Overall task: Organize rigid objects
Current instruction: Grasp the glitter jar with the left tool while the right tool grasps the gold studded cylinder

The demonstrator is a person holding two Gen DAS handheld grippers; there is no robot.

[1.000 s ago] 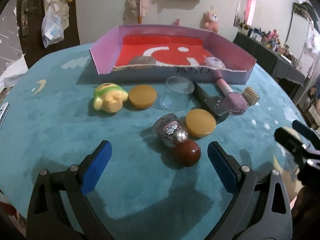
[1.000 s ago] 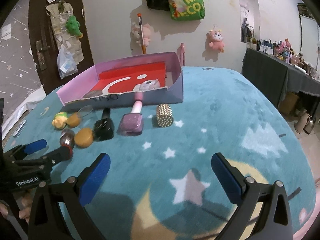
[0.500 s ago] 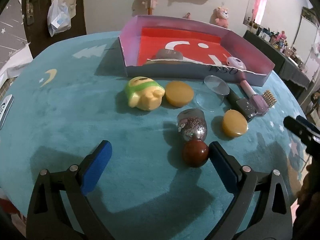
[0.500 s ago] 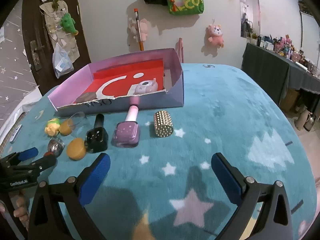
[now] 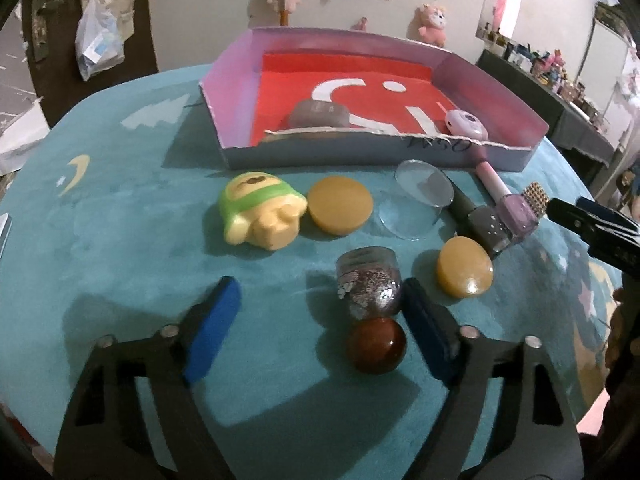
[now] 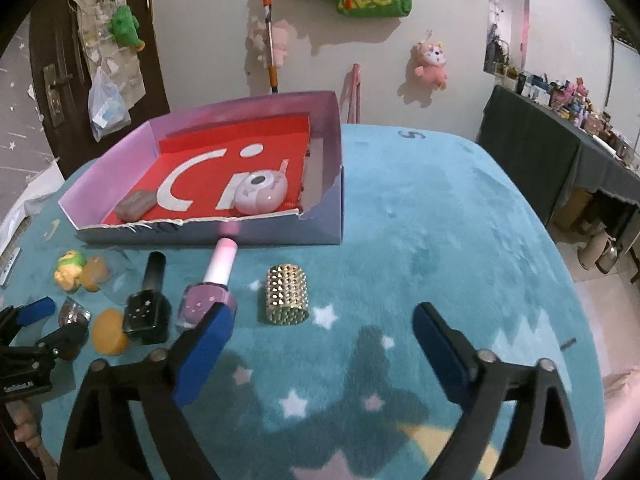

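1. The left tool (image 5: 316,326), spread wide, sits low on the desk (image 5: 120,248) around a glitter bottle (image 5: 368,286) with a brown ball cap (image 5: 376,345); closing on it seems next.
2. The right tool (image 6: 322,344) hovers spread, empty.
3. The cardboard tray (image 6: 336,184) holds a grey block (image 6: 135,204) and pink round gadget (image 6: 262,192).

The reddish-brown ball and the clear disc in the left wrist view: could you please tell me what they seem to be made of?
The reddish-brown ball looks like polished stone or glass: a smooth, glossy surface with soft highlights, though glazed plastic cannot be ruled out. The clear disc appears to be transparent plastic or glass, since the teal cloth shows through it and its rim catches light.
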